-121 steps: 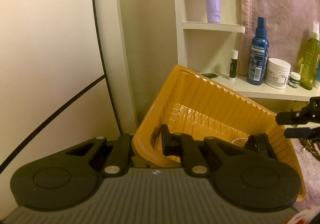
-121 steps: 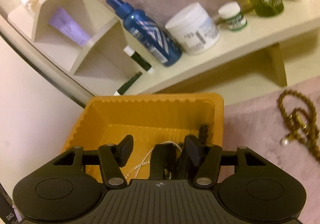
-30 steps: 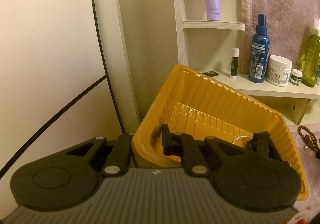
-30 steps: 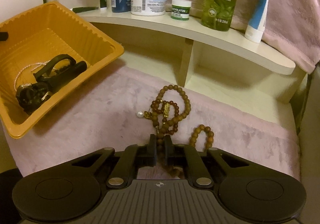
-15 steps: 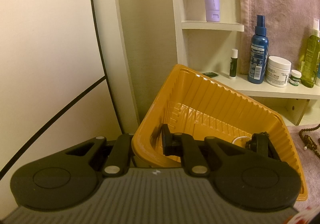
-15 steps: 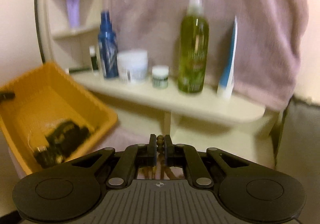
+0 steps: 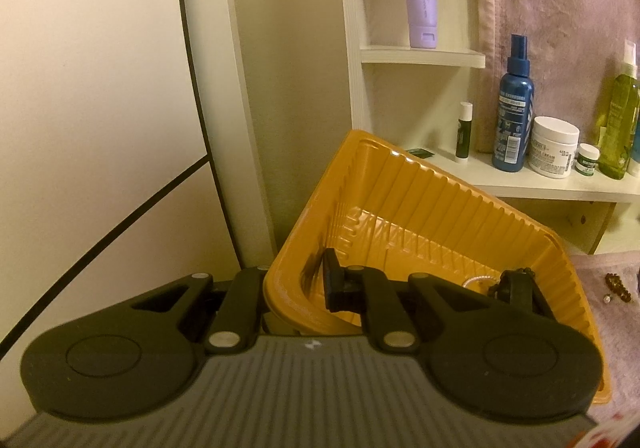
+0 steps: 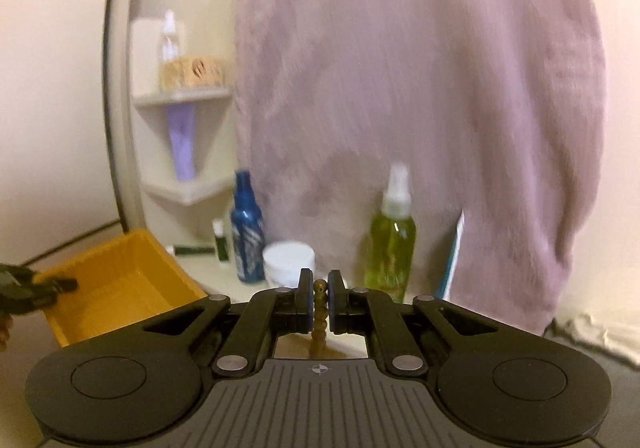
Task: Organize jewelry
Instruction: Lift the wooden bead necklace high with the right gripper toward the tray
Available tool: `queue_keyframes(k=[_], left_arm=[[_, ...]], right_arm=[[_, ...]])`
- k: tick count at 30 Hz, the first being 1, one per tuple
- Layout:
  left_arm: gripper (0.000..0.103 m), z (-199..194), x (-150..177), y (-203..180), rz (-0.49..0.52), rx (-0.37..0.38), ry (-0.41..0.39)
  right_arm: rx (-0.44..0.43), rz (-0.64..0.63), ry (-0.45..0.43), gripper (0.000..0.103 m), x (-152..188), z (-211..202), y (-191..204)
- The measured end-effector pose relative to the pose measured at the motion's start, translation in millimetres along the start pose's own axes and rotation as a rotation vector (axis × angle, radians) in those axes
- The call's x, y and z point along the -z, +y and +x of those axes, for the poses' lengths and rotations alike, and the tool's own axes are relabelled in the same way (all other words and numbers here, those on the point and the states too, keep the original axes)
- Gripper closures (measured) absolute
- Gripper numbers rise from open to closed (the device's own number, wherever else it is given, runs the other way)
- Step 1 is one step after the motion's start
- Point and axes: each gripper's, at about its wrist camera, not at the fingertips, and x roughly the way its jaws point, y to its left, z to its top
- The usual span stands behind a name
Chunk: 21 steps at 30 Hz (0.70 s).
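Your left claw [image 7: 294, 286] still pinches the near-left rim of the ribbed orange plastic tray [image 7: 432, 208], while your right claw [image 8: 319, 302] has lifted the brown wooden bead strand [image 8: 319, 318] off the desk, ready to carry left into it.

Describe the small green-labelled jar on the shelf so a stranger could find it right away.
Start at the long cream shelf in front of the hanging pink towel. On it, look between the wide white cream tub and the tall green bottle: the little jar stands there. It is the shortest container in that row, with a white lid and a dark green label.
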Motion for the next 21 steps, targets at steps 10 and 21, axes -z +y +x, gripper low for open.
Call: queue_keyframes(k=[10, 21], left_arm=[[0.092, -2, 0, 1, -0.001, 0.003, -0.002], [0.092, -3, -1, 2, -0.008, 0.009, -0.002]], right_arm=[[-0.114, 0.019, -0.076, 0.096, -36, -5, 32], [-0.340, 0.088, -0.093, 0.096, -53, 36, 91]])
